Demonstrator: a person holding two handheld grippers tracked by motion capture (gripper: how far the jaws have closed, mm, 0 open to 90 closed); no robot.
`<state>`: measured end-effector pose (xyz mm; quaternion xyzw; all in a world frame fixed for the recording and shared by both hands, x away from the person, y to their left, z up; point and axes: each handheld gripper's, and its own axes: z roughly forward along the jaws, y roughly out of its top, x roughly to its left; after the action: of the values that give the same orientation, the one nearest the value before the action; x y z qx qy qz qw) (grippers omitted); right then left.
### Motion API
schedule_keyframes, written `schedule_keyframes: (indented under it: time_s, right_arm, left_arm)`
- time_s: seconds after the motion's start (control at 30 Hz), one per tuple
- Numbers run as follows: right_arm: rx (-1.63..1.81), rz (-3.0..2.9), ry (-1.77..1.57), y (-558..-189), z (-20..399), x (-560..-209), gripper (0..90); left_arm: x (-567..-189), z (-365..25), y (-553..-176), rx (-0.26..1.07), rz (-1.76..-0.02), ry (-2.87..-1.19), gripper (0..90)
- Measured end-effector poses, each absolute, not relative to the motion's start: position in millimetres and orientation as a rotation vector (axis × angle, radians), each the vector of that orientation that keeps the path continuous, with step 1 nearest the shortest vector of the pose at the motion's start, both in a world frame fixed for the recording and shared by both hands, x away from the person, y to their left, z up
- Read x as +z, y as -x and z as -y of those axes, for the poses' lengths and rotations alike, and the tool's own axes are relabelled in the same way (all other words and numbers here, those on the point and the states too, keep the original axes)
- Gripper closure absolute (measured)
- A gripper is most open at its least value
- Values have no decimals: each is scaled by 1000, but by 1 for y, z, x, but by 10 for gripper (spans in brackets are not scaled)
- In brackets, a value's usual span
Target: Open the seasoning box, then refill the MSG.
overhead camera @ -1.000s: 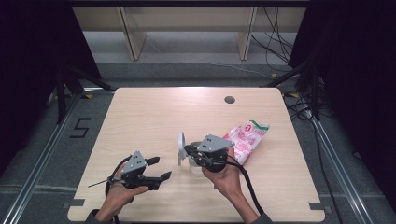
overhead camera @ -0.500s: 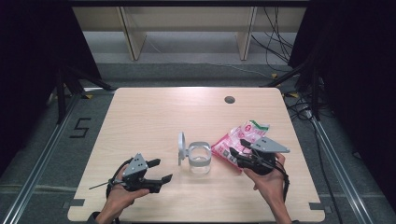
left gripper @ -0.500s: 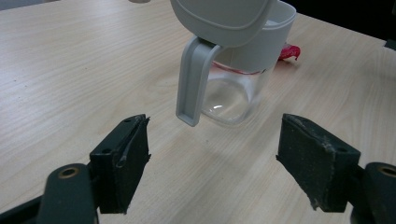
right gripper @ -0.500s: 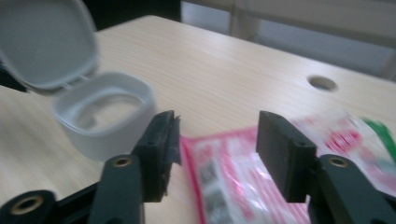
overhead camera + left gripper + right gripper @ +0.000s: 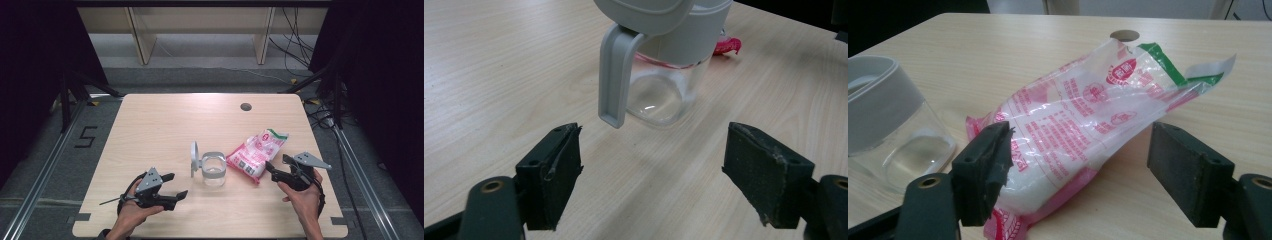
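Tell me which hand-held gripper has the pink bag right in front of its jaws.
The right hand-held gripper: its open jaws stand at the lower end of the pink bag. The left hand-held gripper faces the clear jar instead.

On the table there is 1 clear jar with 1 grey lid (hinged open and standing on edge at its side) and 1 pink-and-white bag. The tabletop has 1 round hole. There are 2 grippers, the left gripper and the right gripper, each carried by 1 hand.
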<state>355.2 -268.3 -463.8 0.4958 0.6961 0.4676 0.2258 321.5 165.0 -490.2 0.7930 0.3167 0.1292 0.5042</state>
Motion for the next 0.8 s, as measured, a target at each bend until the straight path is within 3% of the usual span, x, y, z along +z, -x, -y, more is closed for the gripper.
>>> schedule_keyframes:
  time_s: [0.8]
  right_arm:
    - [1324,-1906,-1535,-374,273,-481,168]
  left_arm:
    - [-487,-163,-317,335,-740,-1946,231]
